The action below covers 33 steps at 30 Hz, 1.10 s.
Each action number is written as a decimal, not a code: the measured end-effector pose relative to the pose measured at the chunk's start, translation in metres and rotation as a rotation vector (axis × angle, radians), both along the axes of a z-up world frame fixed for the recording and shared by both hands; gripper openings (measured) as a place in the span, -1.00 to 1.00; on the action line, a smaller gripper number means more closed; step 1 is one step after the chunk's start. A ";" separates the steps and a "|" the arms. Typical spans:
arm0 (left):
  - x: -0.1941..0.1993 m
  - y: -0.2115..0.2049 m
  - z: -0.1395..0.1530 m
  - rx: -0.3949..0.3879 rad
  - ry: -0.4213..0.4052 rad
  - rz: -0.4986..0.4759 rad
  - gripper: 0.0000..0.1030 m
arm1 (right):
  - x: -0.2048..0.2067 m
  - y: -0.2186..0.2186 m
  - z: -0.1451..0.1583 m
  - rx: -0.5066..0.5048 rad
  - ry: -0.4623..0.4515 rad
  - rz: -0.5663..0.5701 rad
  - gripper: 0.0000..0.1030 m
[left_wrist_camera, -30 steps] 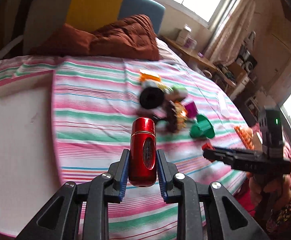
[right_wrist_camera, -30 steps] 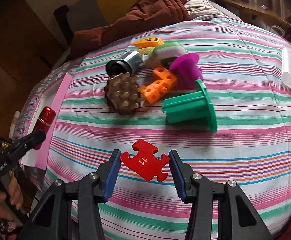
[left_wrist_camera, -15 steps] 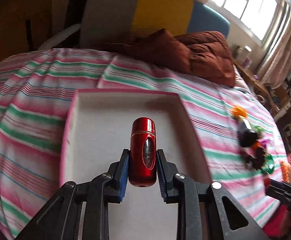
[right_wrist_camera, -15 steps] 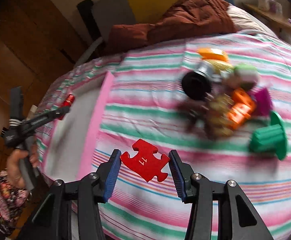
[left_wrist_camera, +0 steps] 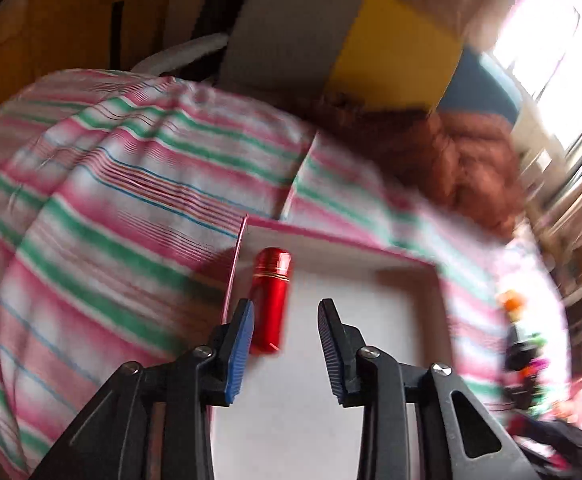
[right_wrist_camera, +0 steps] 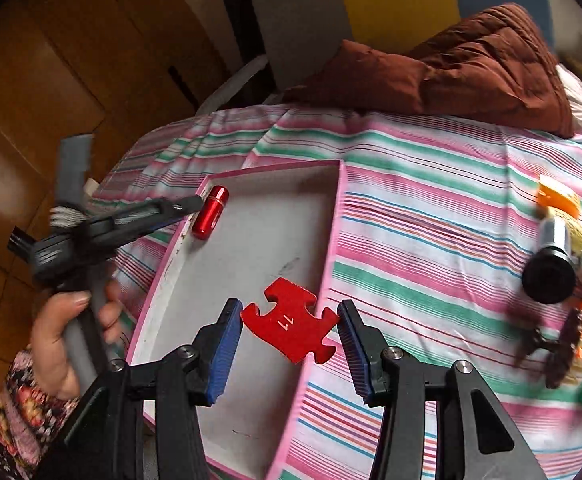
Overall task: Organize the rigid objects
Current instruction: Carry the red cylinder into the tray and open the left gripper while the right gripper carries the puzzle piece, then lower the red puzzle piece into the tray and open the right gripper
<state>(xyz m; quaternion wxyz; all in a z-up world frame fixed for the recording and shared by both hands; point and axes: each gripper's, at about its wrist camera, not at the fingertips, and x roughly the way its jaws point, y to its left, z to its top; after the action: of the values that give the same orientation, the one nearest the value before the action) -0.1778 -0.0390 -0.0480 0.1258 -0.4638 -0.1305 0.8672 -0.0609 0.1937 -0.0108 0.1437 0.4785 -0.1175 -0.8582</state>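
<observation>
**Operator:** State the step in hand.

**Technician:** Placement into the shallow pink-rimmed white tray (right_wrist_camera: 333,216) on the striped bed (right_wrist_camera: 431,216). The left hand-held gripper (left_wrist_camera: 285,320) has just been opening its jaws. They now stand moderately apart, and the glossy red metal cylinder with a rounded cap (left_wrist_camera: 271,300) lies just ahead of them. It touches or nearly touches the left pad, well clear of the right one, so it reads as released. It sits beside the tray's left wall near the far corner. The right hand-held gripper (right_wrist_camera: 289,328) clamps the flat red jigsaw-shaped piece marked 11 (right_wrist_camera: 291,326) by its two side tabs, over the tray's right rim.

**Operator:** What does the next move call for?

**Technician:** In my judgement, the left unit backs straight off without nudging the cylinder, which may roll. The right unit carries the piece further inside the rim, lowers it, then spreads its jaws.

**Operator:** What does each view add?

**Technician:** The right wrist view shows the whole tray floor, the person's hand (right_wrist_camera: 67,336) gripping the left tool, and the pile of mixed toys (right_wrist_camera: 563,280) to the right. The left wrist view is blurred, but shows the gap at the right pad directly.
</observation>
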 end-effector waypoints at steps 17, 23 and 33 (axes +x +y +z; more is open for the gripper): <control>0.112 -0.026 0.016 0.062 0.047 0.027 -0.23 | -0.095 -0.083 -0.038 0.107 -0.101 0.024 -0.04; 0.119 -0.024 0.010 0.044 0.014 0.041 -0.23 | -0.130 -0.107 -0.051 0.157 -0.107 -0.010 -0.04; 0.125 -0.019 0.008 0.052 0.016 0.028 -0.23 | -0.146 -0.084 -0.046 -0.030 -0.104 -0.118 0.27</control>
<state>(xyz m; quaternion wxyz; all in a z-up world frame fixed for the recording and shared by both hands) -0.0524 -0.0580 -0.0396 0.1266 -0.4515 -0.1583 0.8690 -0.2066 0.1101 -0.0568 0.0939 0.5125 -0.1655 -0.8374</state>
